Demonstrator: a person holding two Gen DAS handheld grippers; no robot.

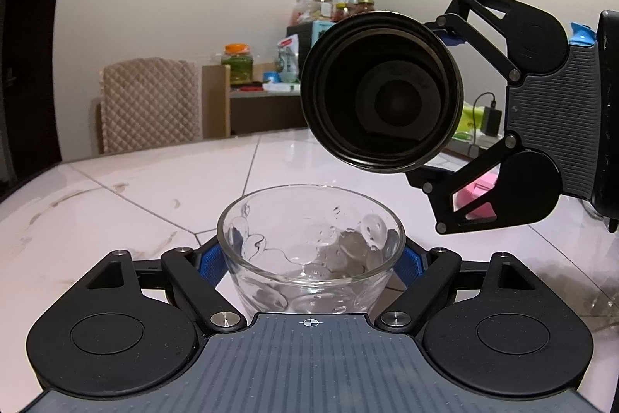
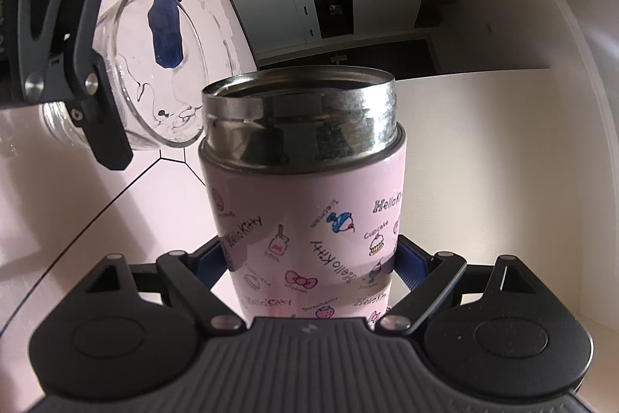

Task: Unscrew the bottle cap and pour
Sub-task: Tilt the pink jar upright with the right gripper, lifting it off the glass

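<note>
From the left wrist view, we are holding the glass (image 1: 310, 250) with our left gripper (image 1: 310, 258), its blue pads (image 1: 211, 264) pressing on the glass from left and right. The glass is standing upright at the near edge of the table (image 1: 116, 219), mouth up, with only droplets and a thin film of water showing inside. Above and a little to the right of it, the bottle (image 1: 382, 91) is hanging tipped over, its open mouth facing us and slightly down, so we are looking straight into the dark interior. No cap is on it, and we are not seeing any stream leaving the lip. The right gripper (image 1: 445, 103) is reaching in from the right and gripping the bottle behind its mouth.

From the right wrist view, we are clamping the pink bottle (image 2: 309, 219) around its lower body with our right gripper (image 2: 309, 269), fingers closed on both sides. Its long axis is running away from us along the fingers, steel neck and open mouth at the far end. The glass (image 2: 162, 72) is sitting just left of that mouth, rim close beside the steel lip, held in the left gripper (image 2: 127, 37).

We judge the pour is turning on this: the bottle's lip must be over the glass's opening, not beside it, so the right hand needs more tilt toward the glass.
</note>
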